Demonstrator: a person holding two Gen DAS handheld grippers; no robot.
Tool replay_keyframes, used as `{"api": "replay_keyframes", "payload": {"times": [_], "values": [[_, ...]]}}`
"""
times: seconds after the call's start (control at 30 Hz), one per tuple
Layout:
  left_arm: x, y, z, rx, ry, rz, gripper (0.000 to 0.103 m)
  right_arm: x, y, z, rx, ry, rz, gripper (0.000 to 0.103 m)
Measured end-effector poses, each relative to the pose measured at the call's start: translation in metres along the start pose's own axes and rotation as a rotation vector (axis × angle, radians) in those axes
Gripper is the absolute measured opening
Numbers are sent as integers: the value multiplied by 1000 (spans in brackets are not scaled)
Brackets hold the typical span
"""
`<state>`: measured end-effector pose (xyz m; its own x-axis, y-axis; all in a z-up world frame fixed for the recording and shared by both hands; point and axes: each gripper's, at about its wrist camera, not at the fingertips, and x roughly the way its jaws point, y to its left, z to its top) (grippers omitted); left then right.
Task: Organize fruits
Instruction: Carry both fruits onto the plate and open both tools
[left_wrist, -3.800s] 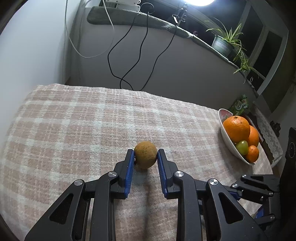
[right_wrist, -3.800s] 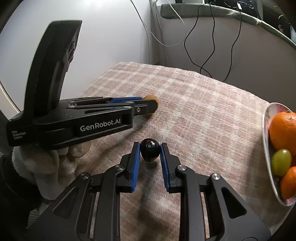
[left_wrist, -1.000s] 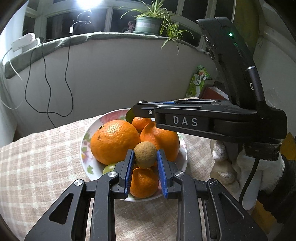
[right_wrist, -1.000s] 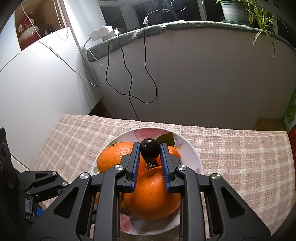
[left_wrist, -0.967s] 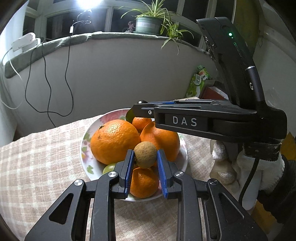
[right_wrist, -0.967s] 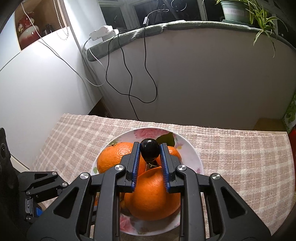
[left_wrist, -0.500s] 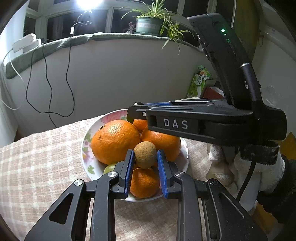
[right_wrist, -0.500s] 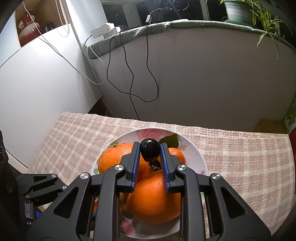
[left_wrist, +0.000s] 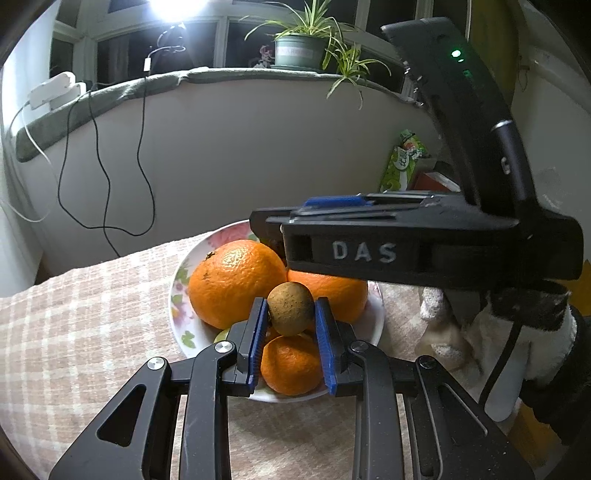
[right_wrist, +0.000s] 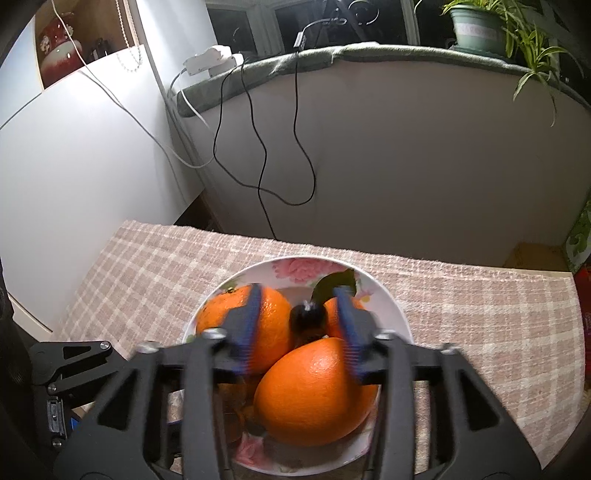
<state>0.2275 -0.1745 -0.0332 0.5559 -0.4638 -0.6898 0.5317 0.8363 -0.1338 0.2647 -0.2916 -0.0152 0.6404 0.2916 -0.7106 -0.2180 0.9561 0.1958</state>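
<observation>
Left tool: your left tool (left_wrist: 290, 334) was clamped on the brown fruit (left_wrist: 290, 308), both blue pads pressed against its sides.
Brown fruit: it hung over the near side of the bowl (left_wrist: 177, 295), above the small orange (left_wrist: 291, 365) and just in front of the two big oranges (left_wrist: 236, 282).
Right tool: the jaws of your right tool (right_wrist: 301, 328) had just been opening; they stood apart, blurred, with clear gaps on either side of the dark fruit (right_wrist: 308, 319).
Dark fruit: no pad touched it. It looked to be in the hollow among the oranges in the bowl (right_wrist: 391, 295), beside the leaf (right_wrist: 334, 282); whether it had settled or was dropping, you could not tell.
Key relation: the brown fruit was straight above the pile, so the way to go was down, not sideways. The right tool crossed over the far side of the bowl, level with the left tool's tips or a little higher.
Judgement: the near gap by the small orange looked the better landing spot; a release onto the curved tops of the big oranges could let a round fruit roll off onto the desk (left_wrist: 92, 332).
Nearer hand: the left, already over the bowl with the only fruit held.
</observation>
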Motion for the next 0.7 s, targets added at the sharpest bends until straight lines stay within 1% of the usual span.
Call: {"api": "replay_keyframes", "payload": {"times": [0.07, 0.13, 0.17, 0.23, 0.3, 0.37, 0.43, 0.7], "values": [[-1, 1, 0, -2, -2, 5, 31, -2, -1, 1, 1, -5, 1, 57], [-1, 2, 0, -4, -4, 6, 32, -3, -3, 2, 2, -8, -1, 58], [-1, 2, 0, -3, -4, 7, 35, -4, -3, 3, 3, -11, -2, 60], [-1, 2, 0, 0, -4, 11, 40, -7, -4, 3, 6, -19, -3, 69], [-1, 3, -1, -3, -4, 10, 41, -9, -4, 3, 8, -24, -4, 71], [-1, 4, -1, -5, -3, 11, 41, -11, -5, 3, 14, -30, -9, 77], [-2, 4, -2, -6, -2, 11, 41, -14, -6, 3, 23, -40, -12, 84], [-10, 2, -4, -8, -8, 14, 44, -27, -11, 4, 54, -65, -8, 92]]}}
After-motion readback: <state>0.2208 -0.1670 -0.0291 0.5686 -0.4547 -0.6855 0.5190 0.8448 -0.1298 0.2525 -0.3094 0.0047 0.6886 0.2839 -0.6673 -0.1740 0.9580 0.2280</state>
